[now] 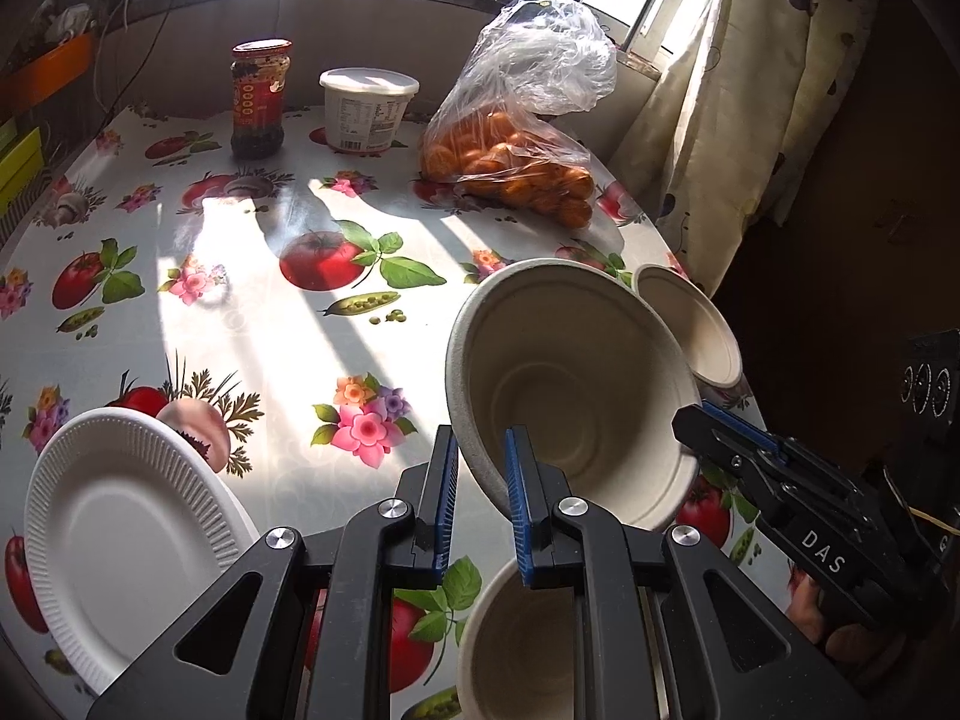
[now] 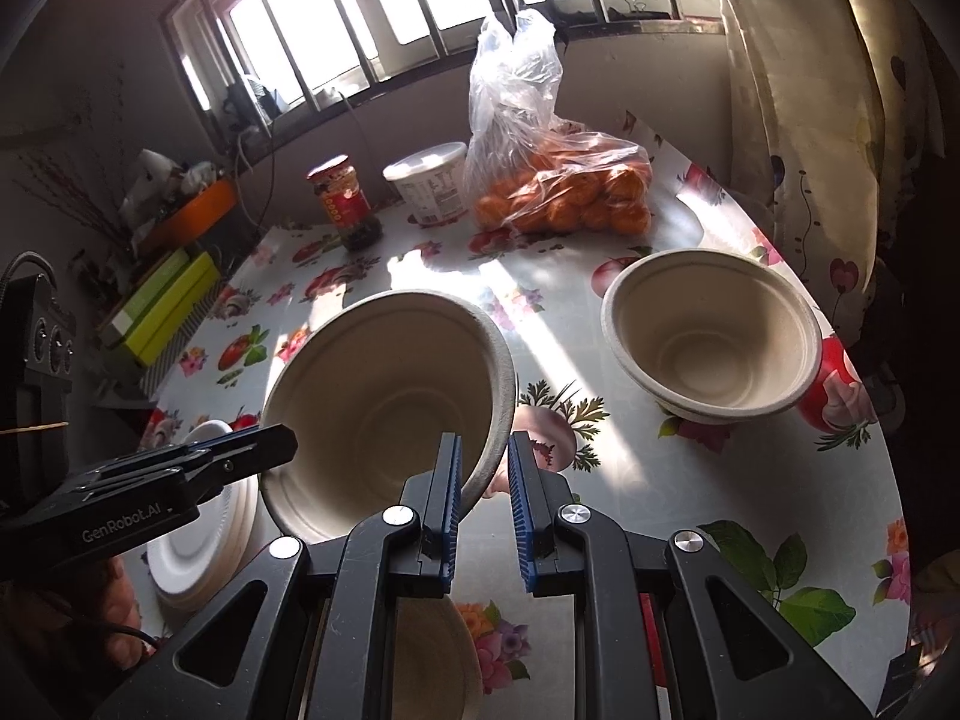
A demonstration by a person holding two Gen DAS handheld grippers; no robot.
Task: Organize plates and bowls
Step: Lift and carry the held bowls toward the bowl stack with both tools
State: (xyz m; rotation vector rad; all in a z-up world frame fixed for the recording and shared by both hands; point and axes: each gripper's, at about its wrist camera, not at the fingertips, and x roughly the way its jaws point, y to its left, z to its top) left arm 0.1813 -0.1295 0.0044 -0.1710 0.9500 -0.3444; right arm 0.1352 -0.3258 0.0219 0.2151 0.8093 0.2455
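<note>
A beige paper bowl hangs tilted above the flowered table, held by both grippers. My left gripper is shut on its left rim; it also shows as the left gripper at that rim in the right wrist view. My right gripper is shut on the opposite rim, and its tip, the right gripper, reaches in from the right. Under the held bowl stands a second bowl, partly hidden by the fingers. A third bowl sits near the table's right edge. White plates lie stacked at the left.
At the back of the table stand a red-labelled jar, a white tub and a plastic bag of oranges. A curtain hangs past the right edge. Yellow-green boxes sit off the table's left side.
</note>
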